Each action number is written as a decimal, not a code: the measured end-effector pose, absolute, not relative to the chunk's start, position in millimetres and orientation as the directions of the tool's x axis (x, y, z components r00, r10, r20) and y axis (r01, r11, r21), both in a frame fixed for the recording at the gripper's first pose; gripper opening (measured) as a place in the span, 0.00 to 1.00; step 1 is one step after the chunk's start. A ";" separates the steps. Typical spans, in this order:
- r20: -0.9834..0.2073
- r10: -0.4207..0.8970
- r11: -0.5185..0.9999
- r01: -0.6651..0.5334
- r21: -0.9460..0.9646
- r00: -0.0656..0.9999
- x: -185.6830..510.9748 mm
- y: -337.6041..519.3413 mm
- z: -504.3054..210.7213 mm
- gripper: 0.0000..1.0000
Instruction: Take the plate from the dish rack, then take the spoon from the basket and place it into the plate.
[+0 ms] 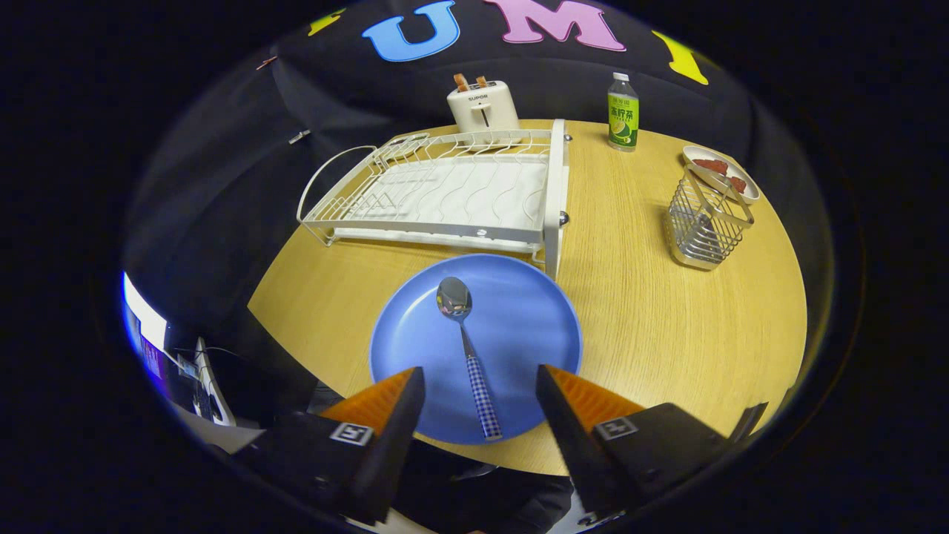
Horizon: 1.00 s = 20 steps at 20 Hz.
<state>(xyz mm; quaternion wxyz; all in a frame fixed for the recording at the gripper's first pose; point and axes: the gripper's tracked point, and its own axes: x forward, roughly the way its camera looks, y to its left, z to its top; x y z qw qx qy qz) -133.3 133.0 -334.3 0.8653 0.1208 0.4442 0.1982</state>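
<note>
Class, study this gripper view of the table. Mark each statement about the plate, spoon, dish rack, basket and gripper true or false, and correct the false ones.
1. The spoon lies on the blue plate. True.
2. The plate stands in the dish rack. False: it lies flat on the table, in front of the rack.
3. The gripper is shut on the spoon's handle. False: its fingers are open, either side of the handle.
4. The wire basket stands beside a small dish. True.
5. A bottle stands behind the rack's right end. True.
</note>
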 end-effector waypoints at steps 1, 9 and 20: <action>-0.724 0.444 0.895 -0.233 0.380 0.527 -132.8 132.8 -336.7 0.99; -0.708 0.424 0.905 -0.235 0.355 0.565 -120.1 125.0 -316.8 0.99; -0.445 0.257 0.966 -0.212 0.150 0.858 -33.0 39.1 -148.4 0.99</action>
